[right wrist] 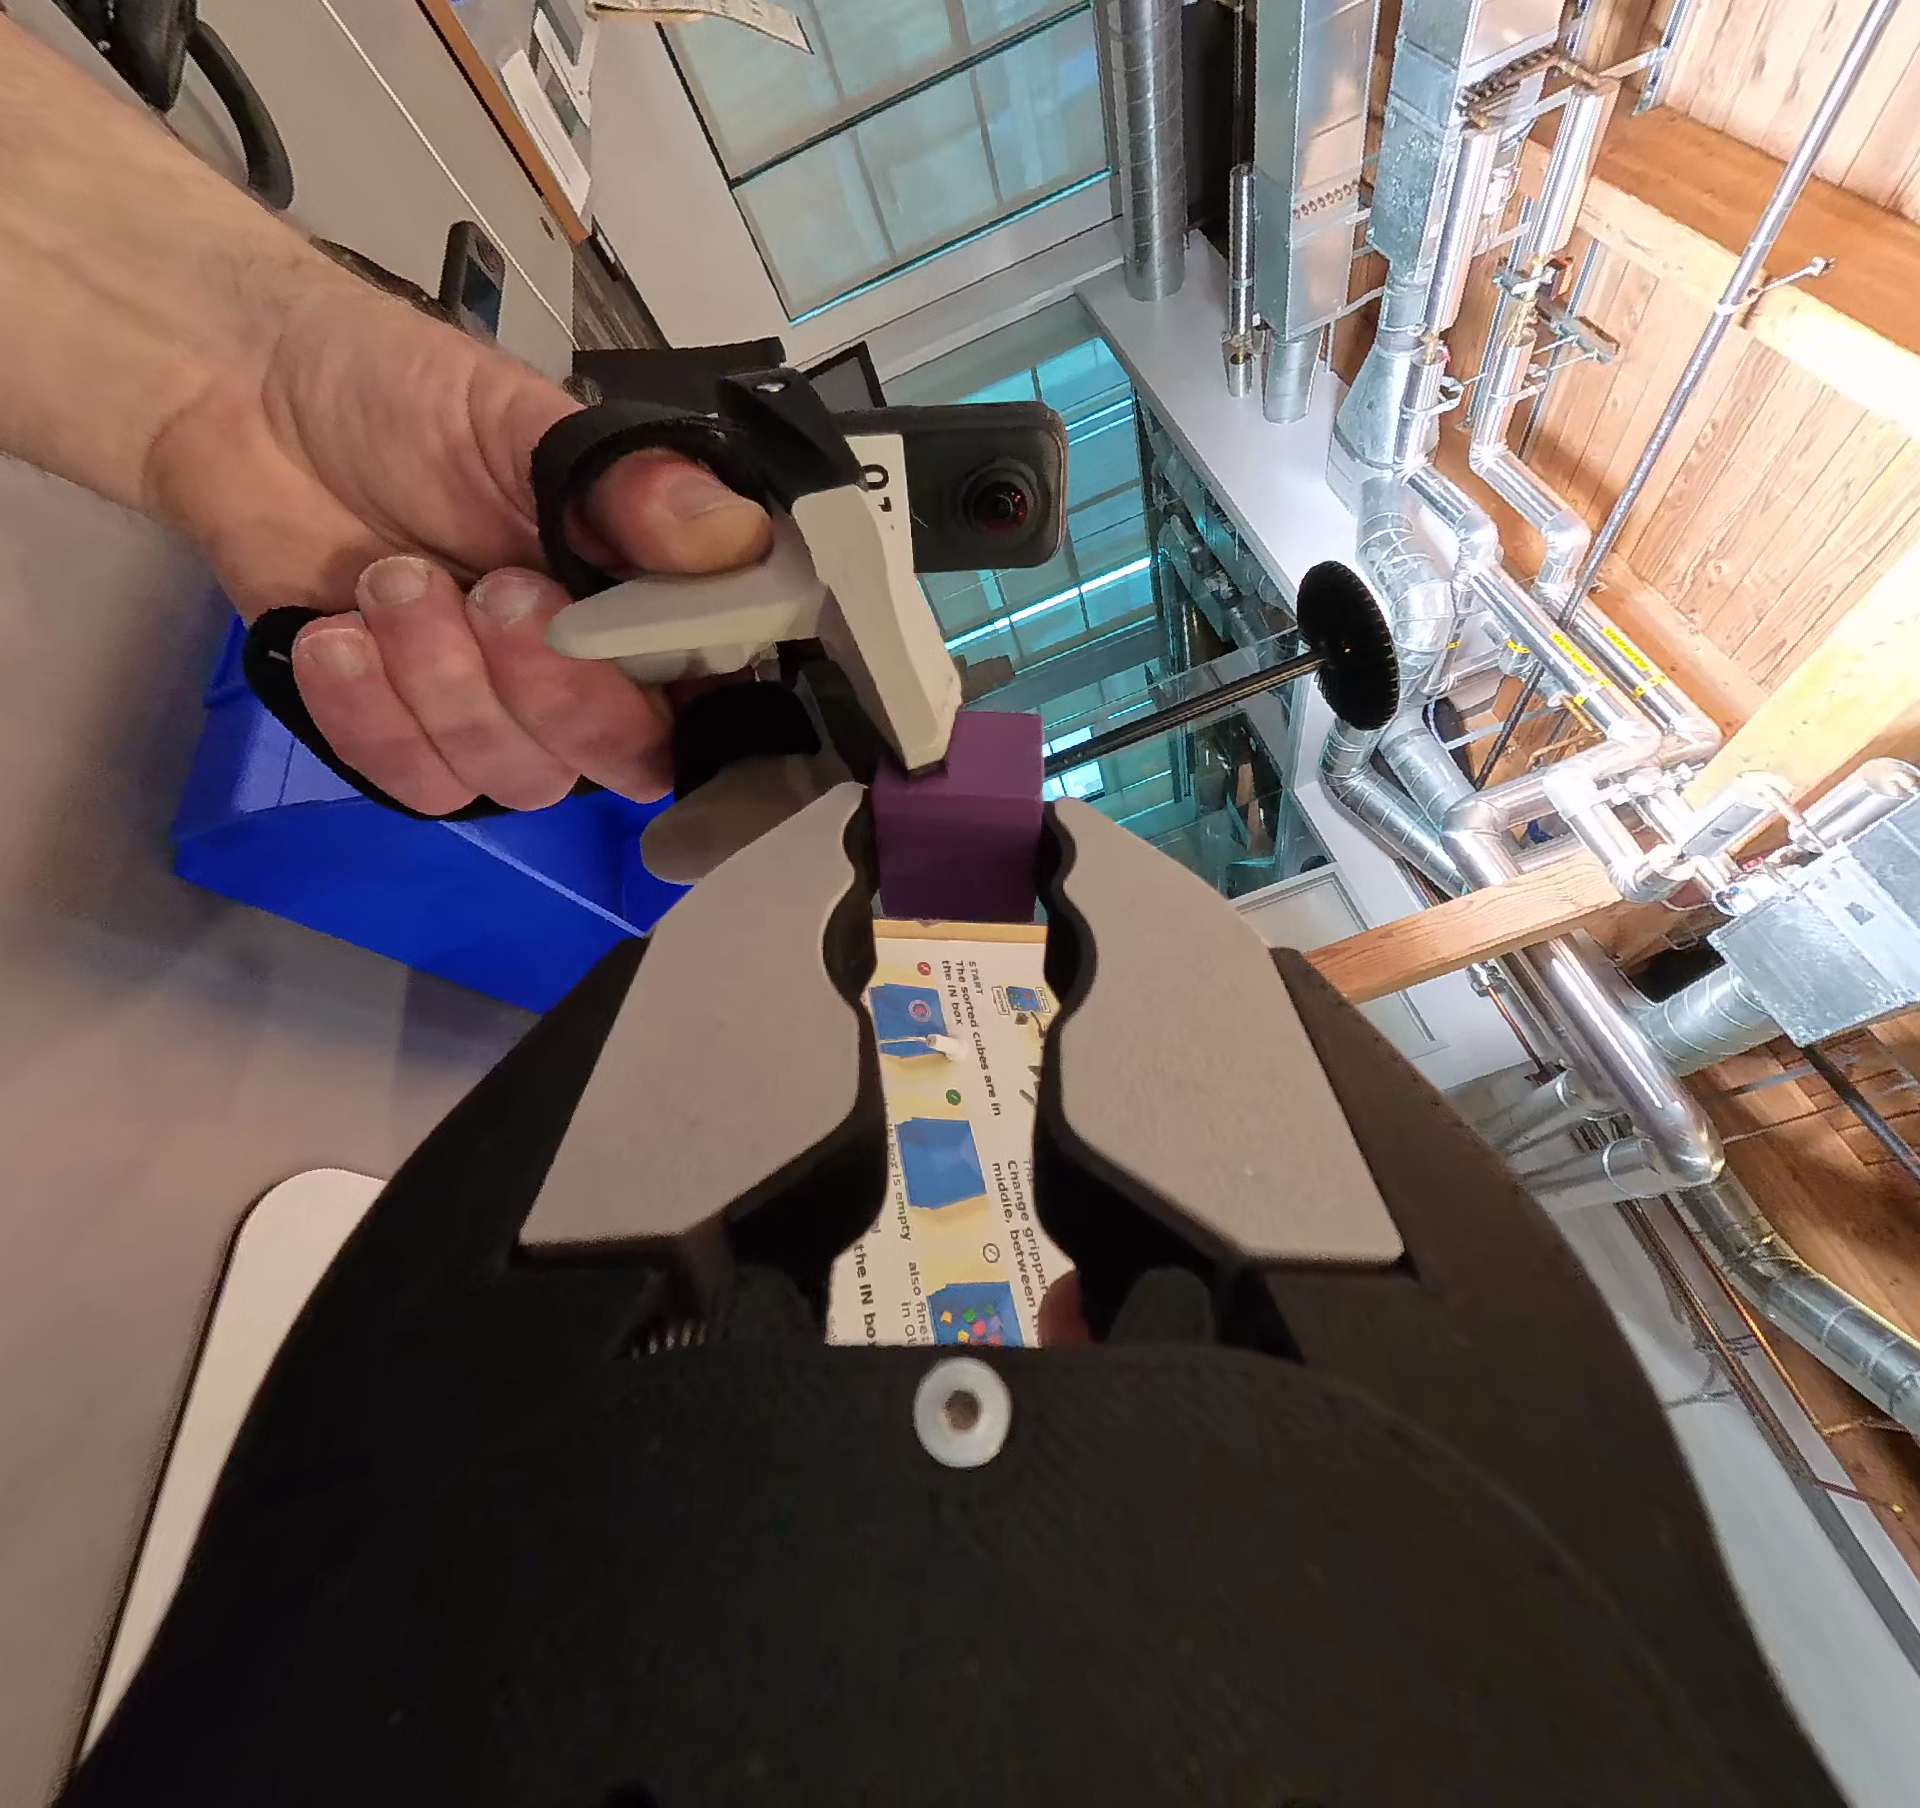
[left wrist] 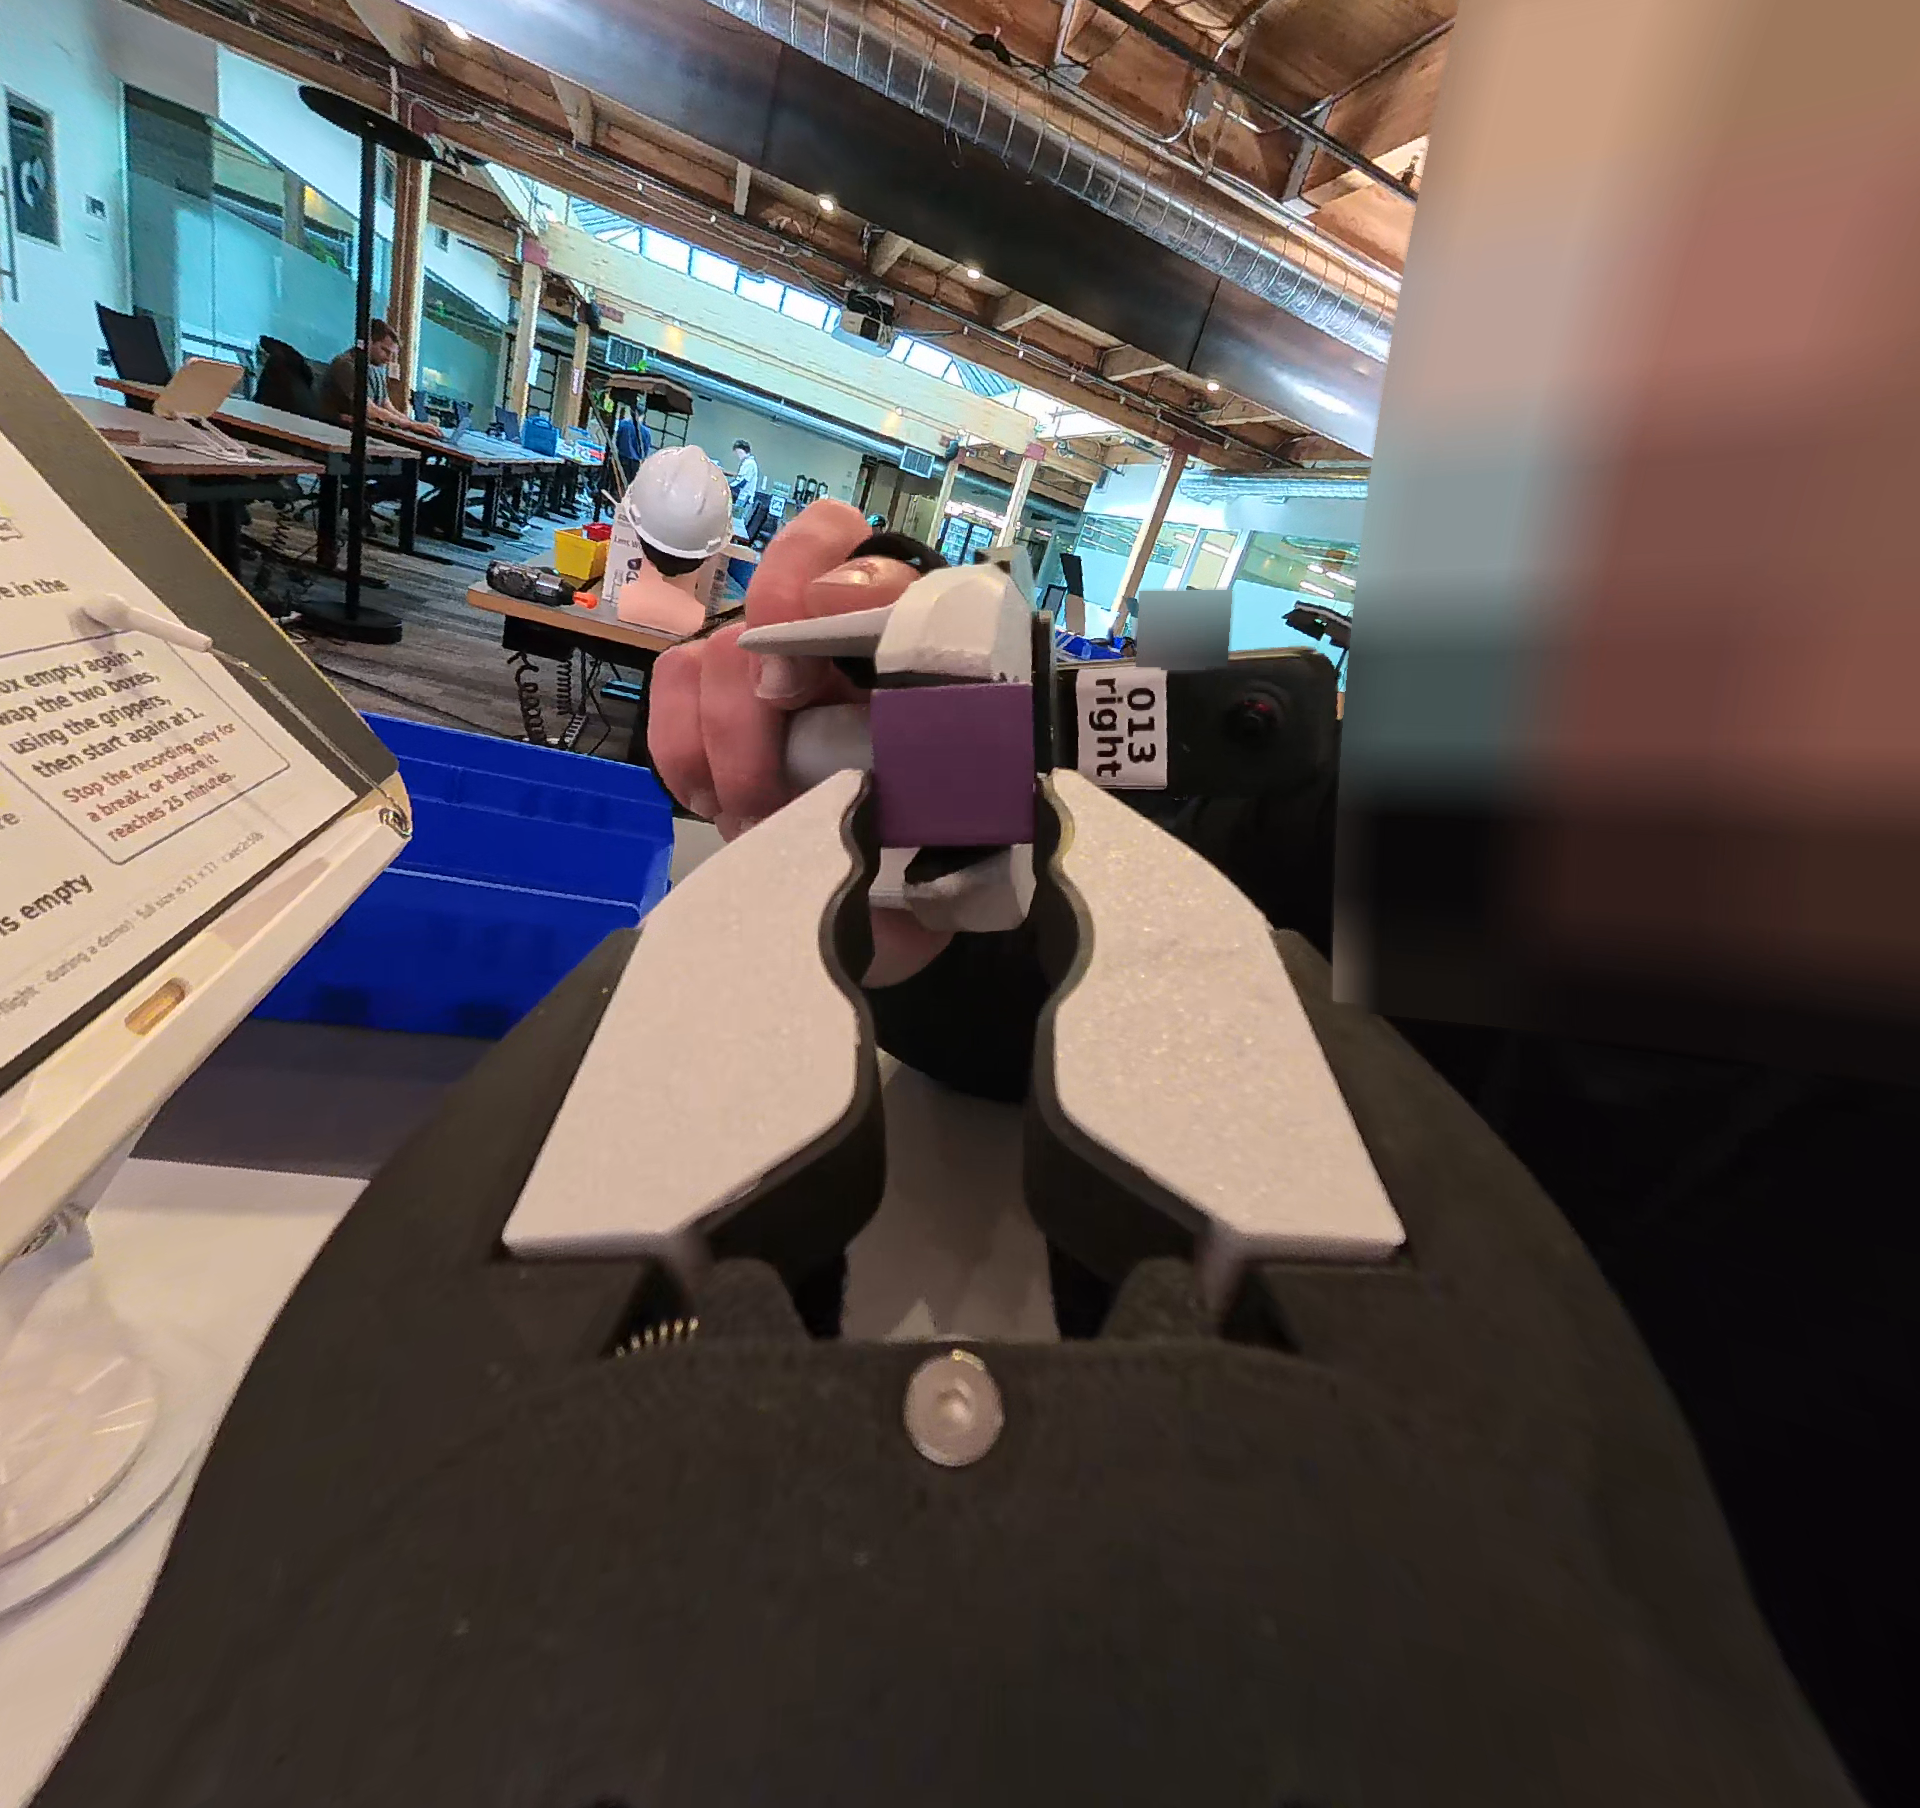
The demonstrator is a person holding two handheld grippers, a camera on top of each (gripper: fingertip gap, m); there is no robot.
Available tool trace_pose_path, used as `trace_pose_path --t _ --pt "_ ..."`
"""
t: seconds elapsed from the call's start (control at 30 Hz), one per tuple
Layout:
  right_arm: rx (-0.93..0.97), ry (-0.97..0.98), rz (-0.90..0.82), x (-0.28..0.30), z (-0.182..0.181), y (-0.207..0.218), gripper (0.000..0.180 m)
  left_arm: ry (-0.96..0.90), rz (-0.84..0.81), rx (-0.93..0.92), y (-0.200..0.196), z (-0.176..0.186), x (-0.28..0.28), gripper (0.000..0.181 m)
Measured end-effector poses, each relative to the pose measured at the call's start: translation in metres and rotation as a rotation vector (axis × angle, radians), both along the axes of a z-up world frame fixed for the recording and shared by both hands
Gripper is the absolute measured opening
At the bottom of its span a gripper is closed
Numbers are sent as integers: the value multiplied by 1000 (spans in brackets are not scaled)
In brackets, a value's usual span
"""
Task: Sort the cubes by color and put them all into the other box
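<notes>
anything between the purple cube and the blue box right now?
Nothing loose, but the purple cube is pinched by both the left gripper and the right gripper at once, midair. One must release first. The blue box sits below and beyond; its inside isn't visible.

Instruction sheet (left wrist: 135,740): printed black and red text, on a stand at the left in the left wrist view.
White sticker (left wrist: 1120,735): black print, on the other claw's camera mount.
Instruction sheet (right wrist: 951,1135): text with small blue pictures, behind the claw (right wrist: 954,828).
White sticker (right wrist: 883,480): partly hidden print.
</notes>
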State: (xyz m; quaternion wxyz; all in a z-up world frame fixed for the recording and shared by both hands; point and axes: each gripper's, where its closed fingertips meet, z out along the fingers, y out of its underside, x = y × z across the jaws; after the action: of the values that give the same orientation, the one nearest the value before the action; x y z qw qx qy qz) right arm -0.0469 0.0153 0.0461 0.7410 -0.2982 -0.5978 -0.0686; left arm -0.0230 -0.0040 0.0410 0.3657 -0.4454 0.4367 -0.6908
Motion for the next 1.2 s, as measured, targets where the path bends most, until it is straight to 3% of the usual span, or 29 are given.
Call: trace_pose_path --t 0.17,0.27,0.37,0.6,0.87,1.2 --pt "-26 -9 -7 1 0 0 29 -32 -27 -38 0 2 -1 27" --pt "-30 -25 -26 9 4 0 29 -43 18 -40 7 6 -6 13" --pt "-75 -37 -41 29 13 1 28 27 130 87 10 5 -14 0" --pt "-221 -188 -219 129 0 23 29 197 344 382 -2 24 -14 0" --pt "-536 -470 -498 268 -72 68 29 243 345 545 -26 39 35 0" --pt "-899 -705 -670 364 -157 95 29 290 315 627 -24 35 93 0"
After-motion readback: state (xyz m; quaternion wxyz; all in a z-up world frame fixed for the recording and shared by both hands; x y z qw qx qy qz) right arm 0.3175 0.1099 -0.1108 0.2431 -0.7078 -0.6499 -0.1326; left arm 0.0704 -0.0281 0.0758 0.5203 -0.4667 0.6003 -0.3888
